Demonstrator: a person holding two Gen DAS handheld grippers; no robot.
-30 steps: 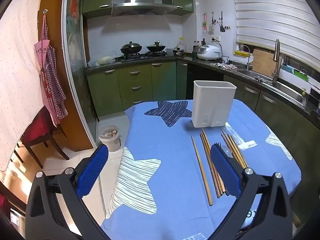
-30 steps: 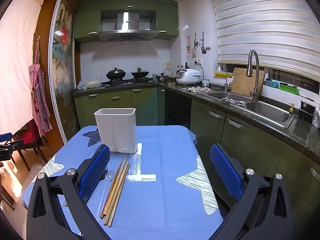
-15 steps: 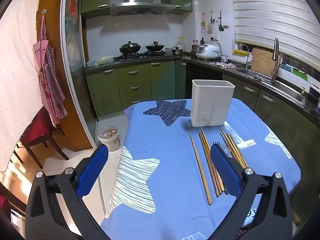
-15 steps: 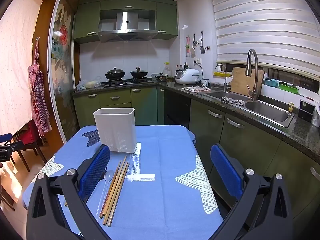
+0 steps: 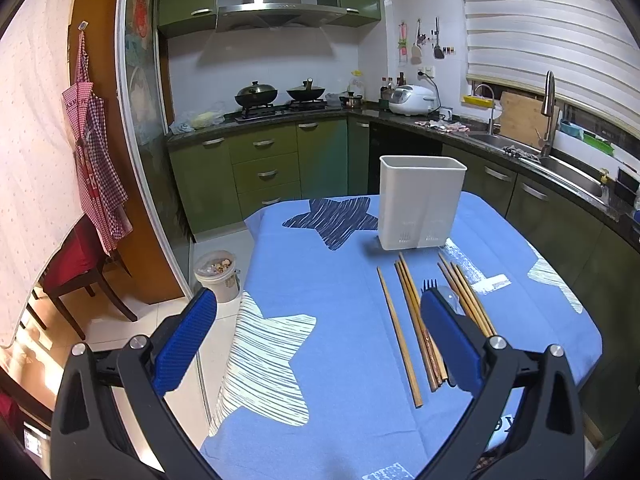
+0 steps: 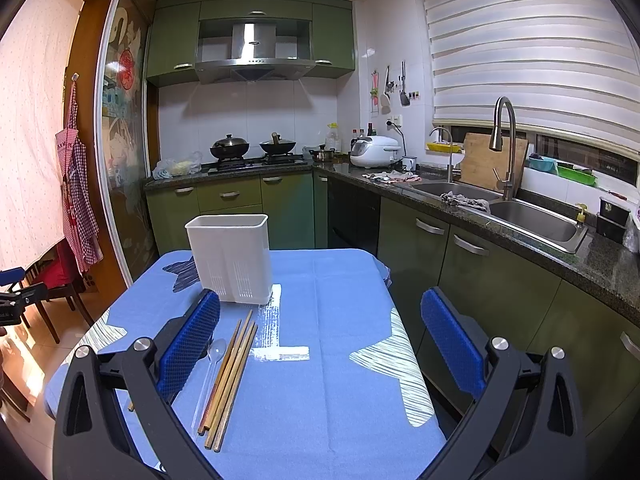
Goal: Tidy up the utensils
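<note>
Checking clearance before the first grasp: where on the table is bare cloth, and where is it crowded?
Bare: the table left of the chopsticks, and right of them in the right view. Crowded: the strip below the white holder, where chopsticks, fork and clear spoon lie packed.

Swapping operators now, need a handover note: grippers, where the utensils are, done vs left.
Left gripper: open, empty, hovering over the table's near left part.
Right gripper: open, empty, above the table's right half.
White holder: upright at the far end of the blue tablecloth; nothing shows above its rim.
Chopsticks, a dark fork and a clear spoon lie flat on the cloth just in front of the holder.
Done: nothing visibly sorted.
Left: every utensil into the holder.
</note>
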